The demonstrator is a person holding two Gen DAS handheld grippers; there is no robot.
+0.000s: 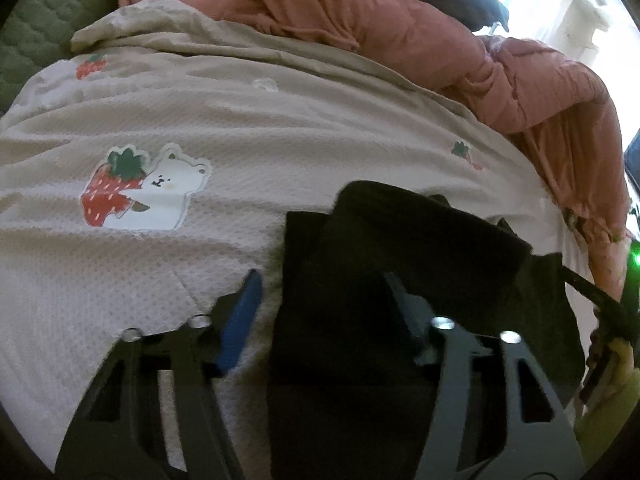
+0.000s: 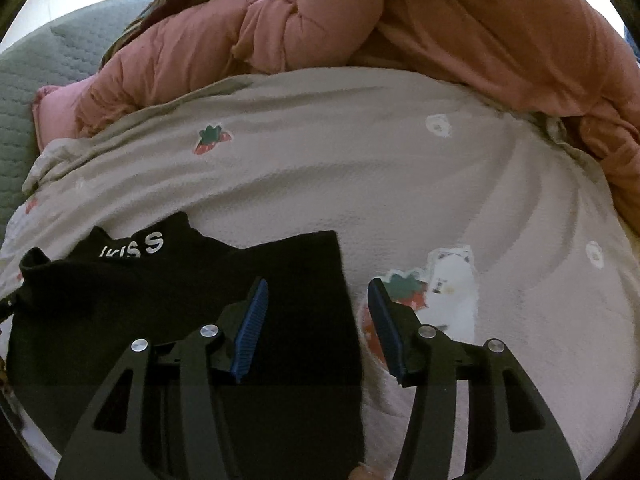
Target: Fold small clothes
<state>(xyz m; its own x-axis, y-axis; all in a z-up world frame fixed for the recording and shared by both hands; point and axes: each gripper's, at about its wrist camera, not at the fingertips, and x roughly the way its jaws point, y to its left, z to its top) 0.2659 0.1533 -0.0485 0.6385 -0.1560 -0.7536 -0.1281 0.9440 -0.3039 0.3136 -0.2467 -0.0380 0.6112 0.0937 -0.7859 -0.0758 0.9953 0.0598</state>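
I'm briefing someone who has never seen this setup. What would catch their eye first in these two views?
Probably the black garment with white lettering, dark against the pale bedspread, low and left in the right wrist view. Next, the strawberry-and-bear print on that spread, left of centre in the left wrist view. Behind it all, a rumpled pink quilt fills the top of both views.

Small black top lies flat on the bedspread, already partly folded with one straight edge on the right. White letters reading "kiss" show near its collar. The fabric looks plain, dark and a bit rumpled at the neck.
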